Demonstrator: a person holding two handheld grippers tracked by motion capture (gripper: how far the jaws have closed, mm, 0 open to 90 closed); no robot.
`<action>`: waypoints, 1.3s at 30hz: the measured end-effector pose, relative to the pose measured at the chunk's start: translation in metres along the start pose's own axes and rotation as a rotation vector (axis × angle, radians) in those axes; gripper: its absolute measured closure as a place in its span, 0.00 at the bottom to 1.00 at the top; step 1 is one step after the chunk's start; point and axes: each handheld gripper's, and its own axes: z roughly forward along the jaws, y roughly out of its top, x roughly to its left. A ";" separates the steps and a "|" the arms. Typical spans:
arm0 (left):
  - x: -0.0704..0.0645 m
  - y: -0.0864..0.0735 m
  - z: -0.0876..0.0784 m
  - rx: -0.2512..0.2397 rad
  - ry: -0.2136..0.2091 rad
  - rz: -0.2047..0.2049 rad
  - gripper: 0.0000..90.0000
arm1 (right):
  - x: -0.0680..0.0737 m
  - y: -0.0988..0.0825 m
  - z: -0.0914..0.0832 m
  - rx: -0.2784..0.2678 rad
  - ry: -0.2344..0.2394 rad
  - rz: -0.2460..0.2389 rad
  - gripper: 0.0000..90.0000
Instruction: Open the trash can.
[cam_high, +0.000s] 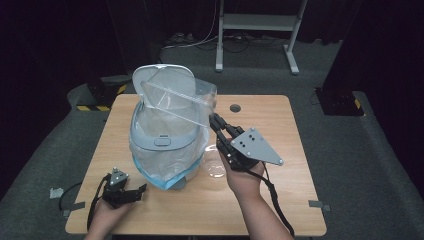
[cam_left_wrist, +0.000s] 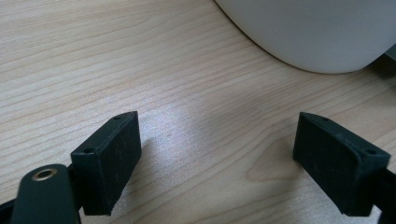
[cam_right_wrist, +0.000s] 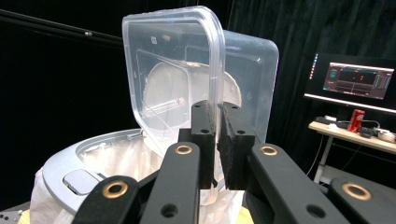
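right gripper (cam_high: 218, 125): jaws clamped on rim of clear plastic container (cam_high: 180, 97), held tilted above bin (cam_high: 162, 142) mouth | left gripper (cam_high: 131, 192): jaws wide apart, nothing held, on desk (cam_high: 280, 150) just beside bin base

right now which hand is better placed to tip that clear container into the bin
Right. Its tool already clamps the clear container's rim, tilted over the lined bin. The left tool rests open and empty on the table.

I see both grippers black: right gripper (cam_high: 218, 125) has grey triangular plate, brass-ringed screws, trailing cable; left gripper (cam_high: 131, 192) square-padded jaws.
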 end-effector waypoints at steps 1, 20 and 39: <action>0.000 0.000 0.000 0.000 -0.001 0.000 0.17 | 0.000 0.000 0.000 0.001 -0.001 -0.001 0.95; 0.000 0.000 0.000 0.000 -0.004 0.002 0.17 | 0.002 0.007 0.019 0.036 -0.003 -0.042 0.94; 0.001 0.000 0.000 0.000 -0.007 0.006 0.17 | 0.021 0.014 0.030 -0.036 0.007 -0.041 0.77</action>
